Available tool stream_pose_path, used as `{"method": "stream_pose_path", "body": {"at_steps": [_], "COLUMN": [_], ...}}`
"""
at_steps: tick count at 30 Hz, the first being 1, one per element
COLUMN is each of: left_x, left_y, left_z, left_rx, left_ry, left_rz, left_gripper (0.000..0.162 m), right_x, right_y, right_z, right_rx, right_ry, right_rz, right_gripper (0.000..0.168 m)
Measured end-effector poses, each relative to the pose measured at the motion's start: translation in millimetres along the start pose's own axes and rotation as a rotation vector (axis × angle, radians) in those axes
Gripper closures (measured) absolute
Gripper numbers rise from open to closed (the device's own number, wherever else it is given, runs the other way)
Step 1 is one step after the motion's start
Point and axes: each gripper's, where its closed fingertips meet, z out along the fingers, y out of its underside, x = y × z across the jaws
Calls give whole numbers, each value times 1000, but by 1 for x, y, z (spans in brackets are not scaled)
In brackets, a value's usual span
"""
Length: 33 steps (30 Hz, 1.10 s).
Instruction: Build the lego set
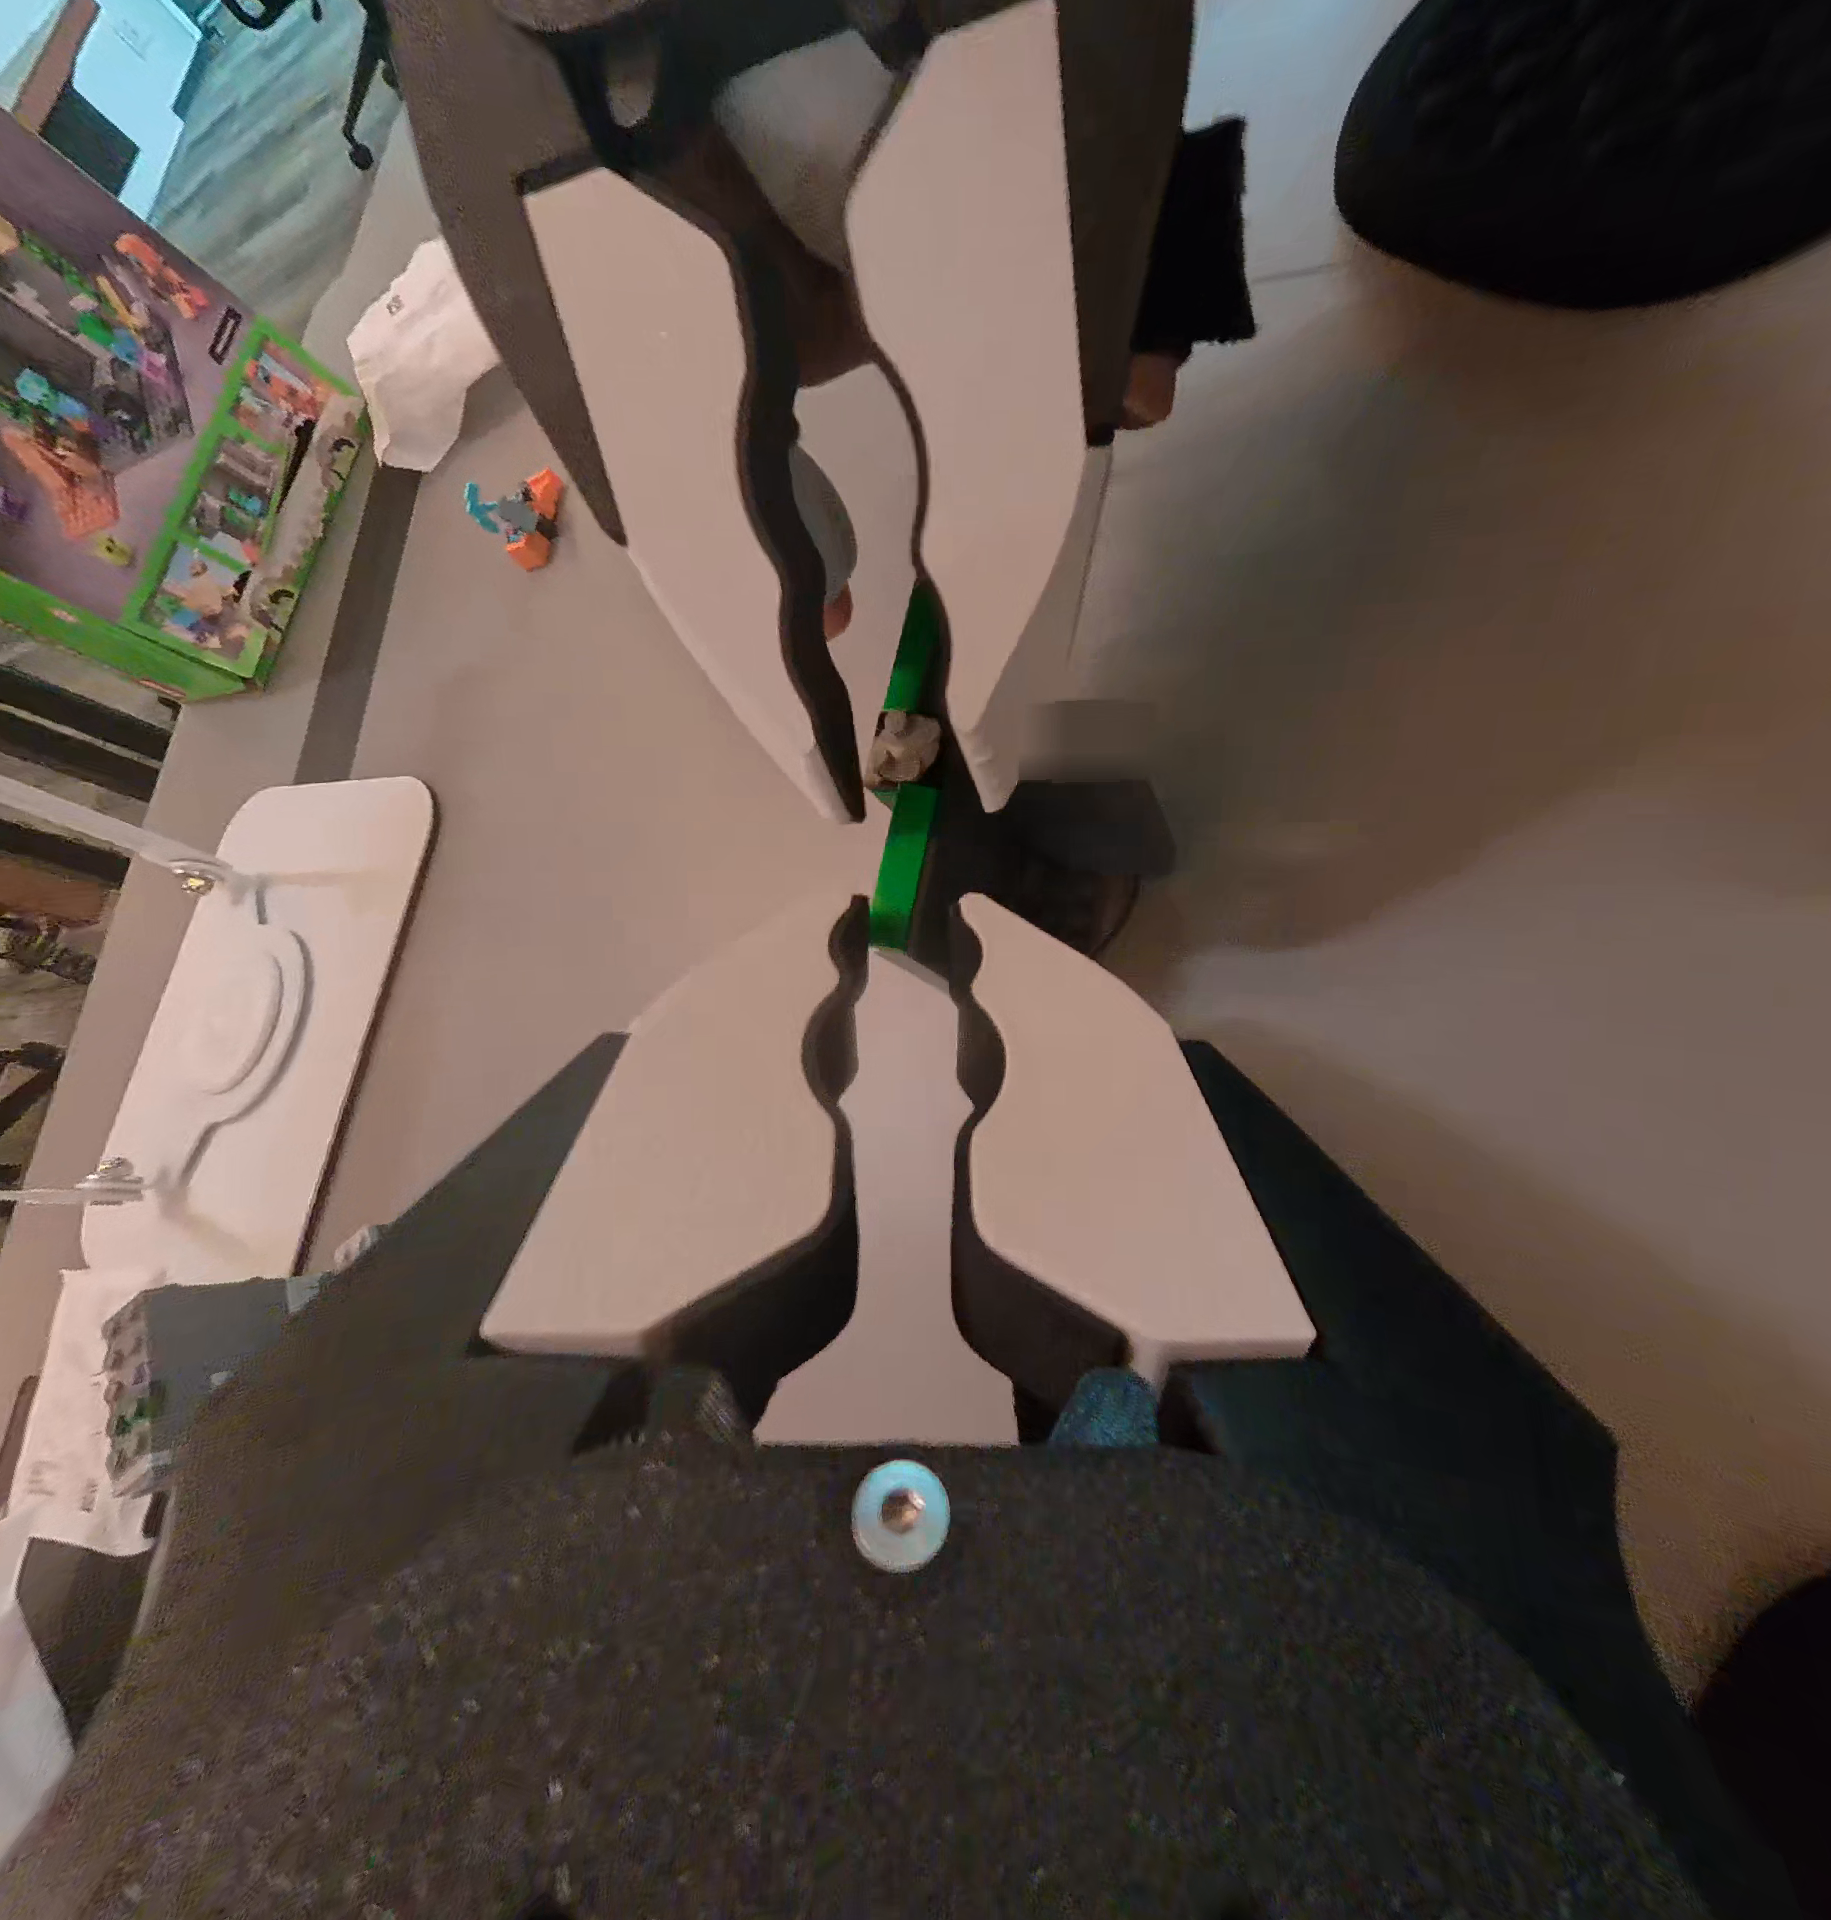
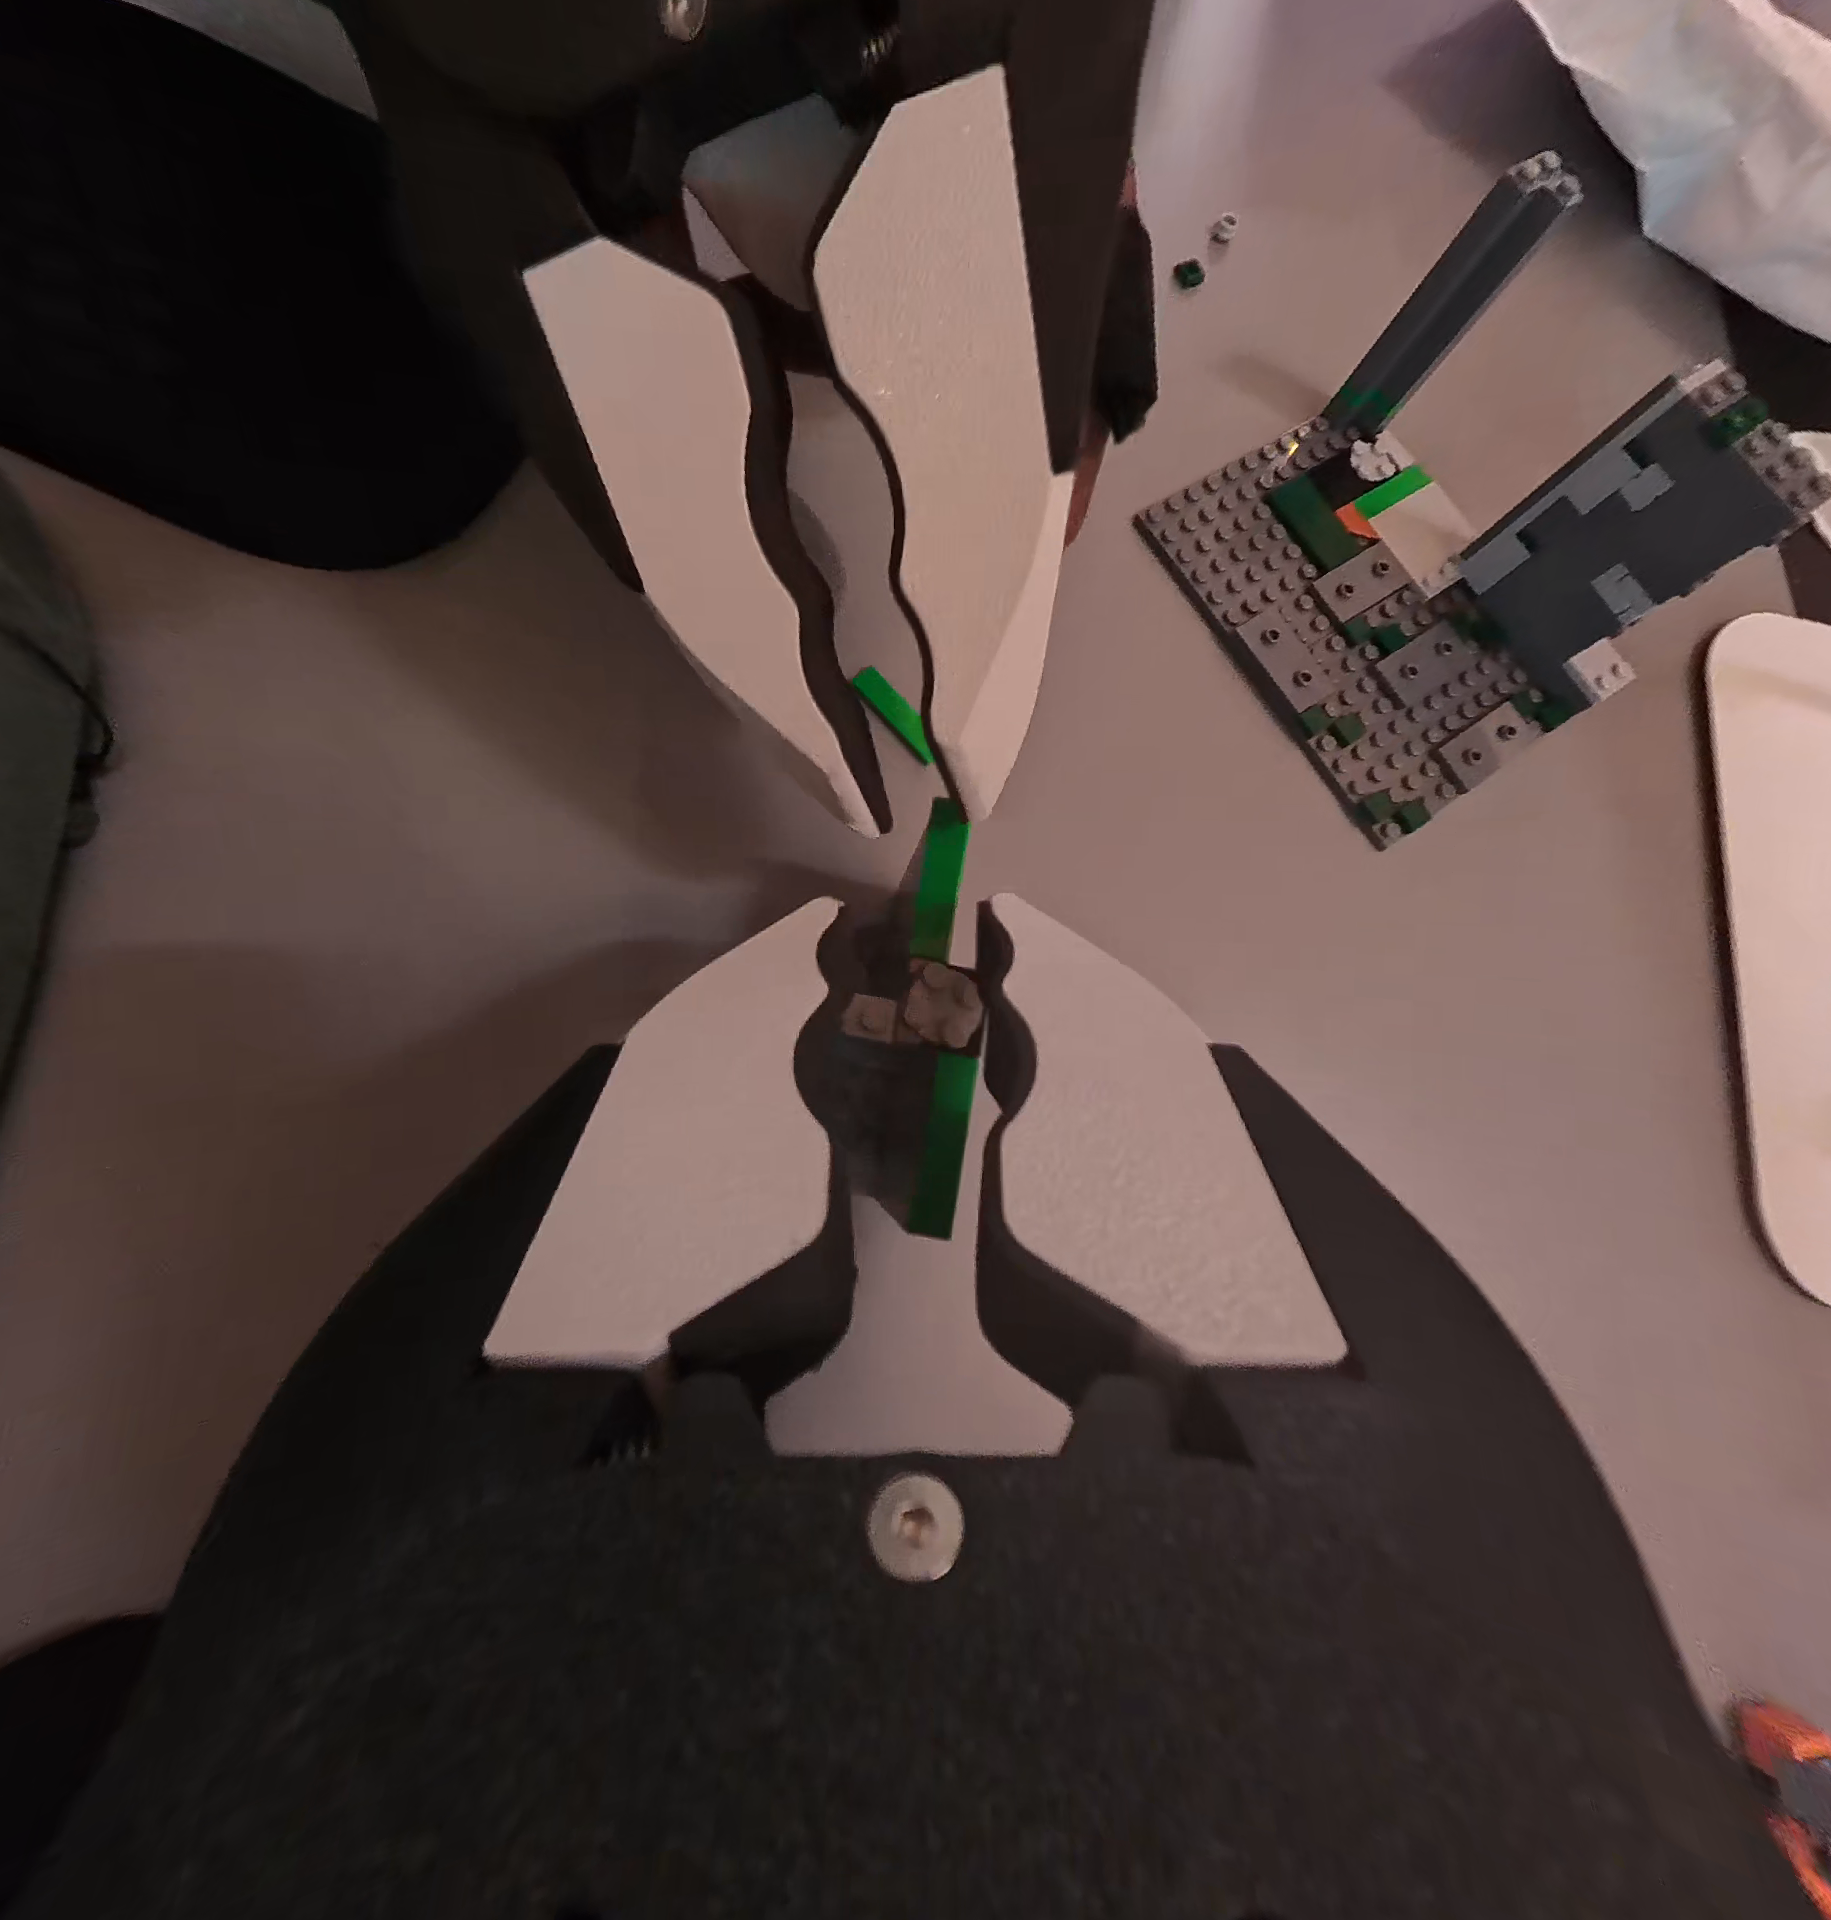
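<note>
Closest to us in the right wrist view, the right gripper (image 2: 916, 914) is clenched around a small lego piece (image 2: 937, 1091): a long green strip with grey studded bits and a dark block fixed to its side. Its long axis runs straight out along our fingers, toward the left gripper (image 2: 926, 821), which meets it head-on.

From the left wrist view, our left gripper (image 1: 909, 914) has the near end of the same green strip (image 1: 903, 883) between its fingertips, though we cannot tell whether it truly pinches or just brackets it (the gap looks a touch wider than the strip). So both tools sit at opposite ends of 1 piece, tip to tip, held above the grey table (image 2: 371, 831).

A loose green tile (image 2: 890, 712) lies on the table just beyond. The main build on its grey baseplate (image 2: 1264, 582) sits well off to one side of the grippers.
</note>
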Motion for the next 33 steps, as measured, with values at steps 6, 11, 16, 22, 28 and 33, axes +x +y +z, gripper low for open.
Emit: {"method": "stream_pose_path", "body": {"at_steps": [6, 11, 16, 22, 28, 33], "left_x": [-3, -3, -2, 0, 8, 20], "left_y": [3, 2, 1, 1, 1, -3], "left_z": [4, 5, 5, 5, 7, 3], "left_rx": [-20, -41, -33, -20, -21, 16], "left_ry": [-20, -19, 45, 122, 159, 179], "left_rz": [25, 32, -58, -210, -379, -492], "left_gripper": [153, 153, 154, 153, 149, 147], "right_x": [0, 4, 6, 3, 2, -1], "right_y": [5, 7, 2, -1, -1, 3], "right_z": [-5, -18, -11, 2, 3, 0], "right_rx": [9, 77, 62, 19, -4, -69], "right_ry": [-35, -21, 6, -4, 35, 44], "right_rz": [33, 68, 58, 3, -105, -225], "right_gripper": [145, 144, 156, 161, 159, 160]}}
